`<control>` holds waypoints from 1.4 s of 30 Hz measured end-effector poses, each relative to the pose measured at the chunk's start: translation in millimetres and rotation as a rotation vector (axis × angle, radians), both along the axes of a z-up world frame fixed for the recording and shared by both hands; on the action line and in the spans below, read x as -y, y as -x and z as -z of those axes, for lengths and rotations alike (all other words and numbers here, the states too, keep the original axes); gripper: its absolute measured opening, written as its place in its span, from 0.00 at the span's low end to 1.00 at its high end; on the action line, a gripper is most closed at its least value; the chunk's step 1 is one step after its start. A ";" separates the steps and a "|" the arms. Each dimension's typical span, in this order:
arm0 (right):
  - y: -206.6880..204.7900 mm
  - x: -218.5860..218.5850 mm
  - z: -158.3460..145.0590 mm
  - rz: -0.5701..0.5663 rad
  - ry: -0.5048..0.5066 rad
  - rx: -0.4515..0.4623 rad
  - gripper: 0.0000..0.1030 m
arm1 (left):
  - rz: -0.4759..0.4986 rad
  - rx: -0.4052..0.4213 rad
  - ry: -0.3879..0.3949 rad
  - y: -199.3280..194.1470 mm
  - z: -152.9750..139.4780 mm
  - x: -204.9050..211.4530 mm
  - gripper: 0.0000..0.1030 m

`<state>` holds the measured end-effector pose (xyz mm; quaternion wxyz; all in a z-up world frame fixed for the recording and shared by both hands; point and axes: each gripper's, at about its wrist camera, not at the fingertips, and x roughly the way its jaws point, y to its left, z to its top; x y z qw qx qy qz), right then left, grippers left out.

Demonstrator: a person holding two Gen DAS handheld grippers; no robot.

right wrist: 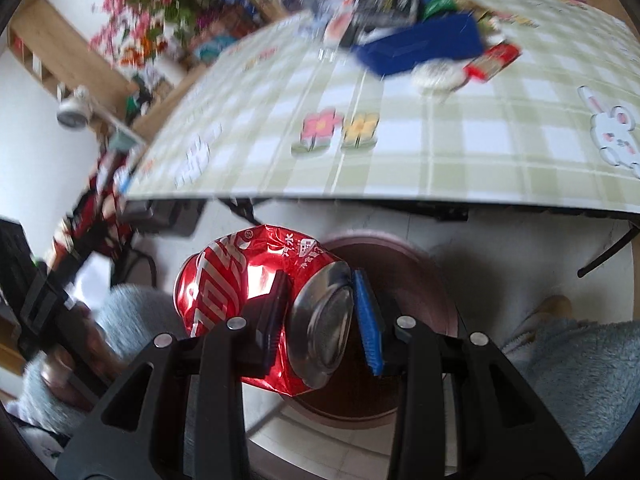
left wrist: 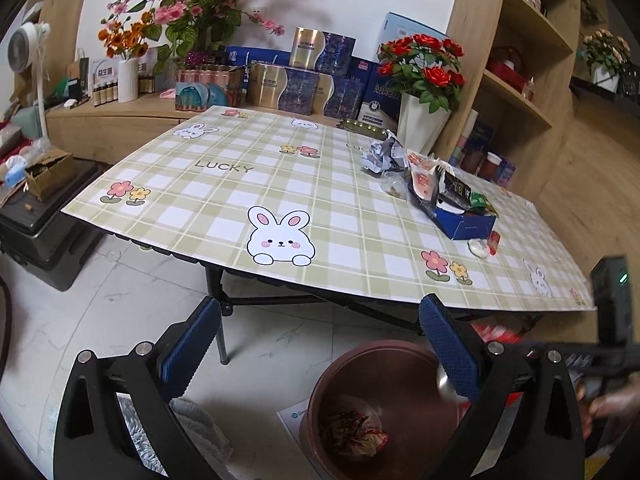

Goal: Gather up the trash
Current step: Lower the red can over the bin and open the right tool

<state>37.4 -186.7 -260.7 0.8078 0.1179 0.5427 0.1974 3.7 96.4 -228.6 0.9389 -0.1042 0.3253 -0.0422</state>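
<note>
Red crushed aluminium drink can [right wrist: 256,304] sits pinched at its silver end between the right gripper's [right wrist: 320,320] fingers, above the round brown plastic bin [right wrist: 416,280] on the floor. The left gripper [left wrist: 316,344] hangs wide open, empty. Judged risk: the grip is off-centre, so the can may pivot and fall outside the rim

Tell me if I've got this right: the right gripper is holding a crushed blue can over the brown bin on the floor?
Nearly. The crushed can is red, not blue, as the right wrist view shows. The rest holds: the right gripper is shut on it, above the brown bin on the floor beside the table.
</note>
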 end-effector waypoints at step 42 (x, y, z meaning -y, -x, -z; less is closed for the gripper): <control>-13.4 -38.2 26.1 -0.112 0.101 0.004 0.86 | -0.019 -0.058 0.058 -18.6 14.5 -7.0 0.94</control>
